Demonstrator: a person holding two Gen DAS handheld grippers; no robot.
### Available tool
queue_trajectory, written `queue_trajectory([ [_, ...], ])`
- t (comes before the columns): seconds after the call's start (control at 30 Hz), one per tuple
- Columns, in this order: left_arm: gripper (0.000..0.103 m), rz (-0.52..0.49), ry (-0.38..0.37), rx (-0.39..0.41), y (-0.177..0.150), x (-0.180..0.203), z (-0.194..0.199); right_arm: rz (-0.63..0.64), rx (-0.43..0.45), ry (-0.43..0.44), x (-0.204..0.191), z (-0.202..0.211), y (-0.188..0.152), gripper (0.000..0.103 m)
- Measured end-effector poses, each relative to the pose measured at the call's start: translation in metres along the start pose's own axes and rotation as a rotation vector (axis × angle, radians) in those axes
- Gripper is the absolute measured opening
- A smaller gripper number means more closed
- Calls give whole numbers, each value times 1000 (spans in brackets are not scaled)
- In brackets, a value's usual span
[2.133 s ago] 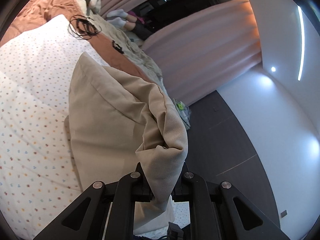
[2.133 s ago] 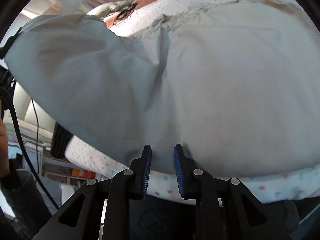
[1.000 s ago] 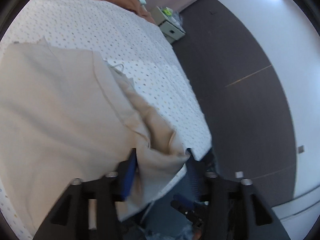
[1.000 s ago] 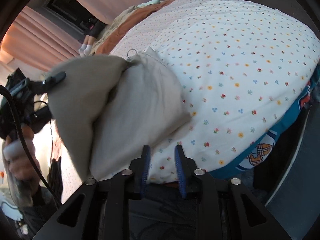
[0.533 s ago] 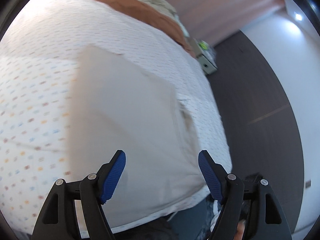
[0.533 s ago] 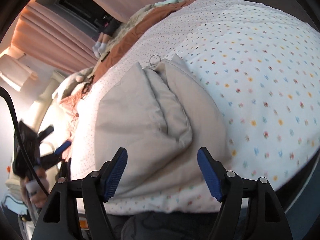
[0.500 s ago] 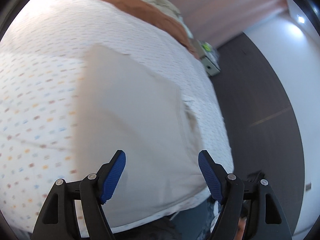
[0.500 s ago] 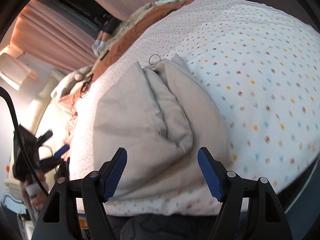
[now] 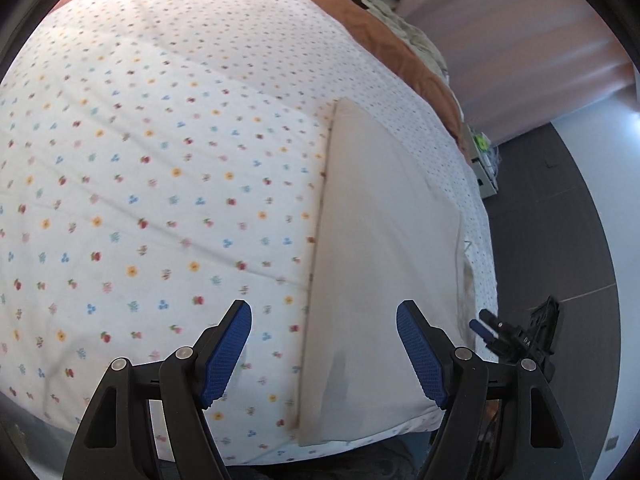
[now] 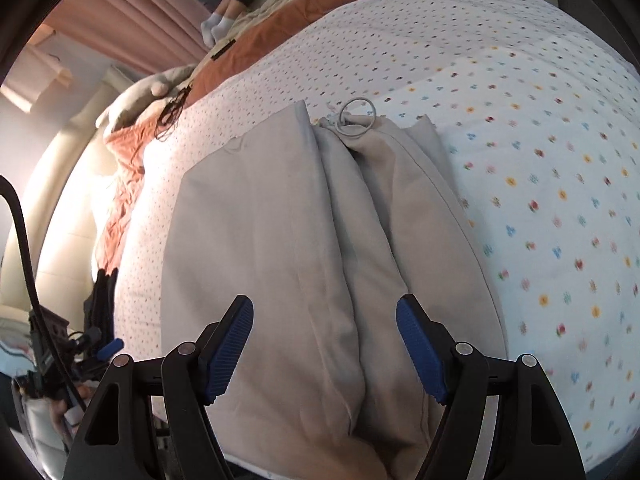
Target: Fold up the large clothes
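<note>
A beige folded garment (image 9: 380,264) lies flat on the flower-print bed sheet (image 9: 140,160) near the bed's front edge. In the right wrist view the garment (image 10: 280,248) shows folded layers and a drawstring loop (image 10: 356,120) at its far end. My left gripper (image 9: 324,344) is open and empty, just above the garment's near left edge. My right gripper (image 10: 324,344) is open and empty over the garment's near end. The right gripper also shows at the lower right of the left wrist view (image 9: 516,340).
A rust-brown blanket (image 9: 380,28) and crumpled bedding lie at the far end of the bed. Pink curtains (image 9: 520,52) hang behind. A dark floor (image 9: 560,240) and a small bedside unit (image 9: 484,160) are to the right. A person's socked feet (image 10: 216,26) rest on the far bedding.
Both grippers let go of the garment and opened. The garment was laid down folded on the sheet. My left gripper has since shifted left, so the garment now sits right of centre.
</note>
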State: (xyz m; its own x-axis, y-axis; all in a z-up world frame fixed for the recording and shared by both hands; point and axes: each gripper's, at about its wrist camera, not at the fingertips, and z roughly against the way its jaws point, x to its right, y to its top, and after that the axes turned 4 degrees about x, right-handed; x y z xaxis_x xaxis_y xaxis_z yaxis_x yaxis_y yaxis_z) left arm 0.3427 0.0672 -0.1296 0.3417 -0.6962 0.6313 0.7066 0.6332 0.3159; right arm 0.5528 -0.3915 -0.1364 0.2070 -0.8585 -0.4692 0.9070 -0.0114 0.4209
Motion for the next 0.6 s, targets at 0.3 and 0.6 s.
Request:
queue_trajectory([
  [0.3,76,20,14,-10,-1,-18,-16,38,-61,-29,-5,-40,38,74],
  [0.6,76,-27,9,-46,1,-9,-41,6,-130,51,3,-76,54,74],
])
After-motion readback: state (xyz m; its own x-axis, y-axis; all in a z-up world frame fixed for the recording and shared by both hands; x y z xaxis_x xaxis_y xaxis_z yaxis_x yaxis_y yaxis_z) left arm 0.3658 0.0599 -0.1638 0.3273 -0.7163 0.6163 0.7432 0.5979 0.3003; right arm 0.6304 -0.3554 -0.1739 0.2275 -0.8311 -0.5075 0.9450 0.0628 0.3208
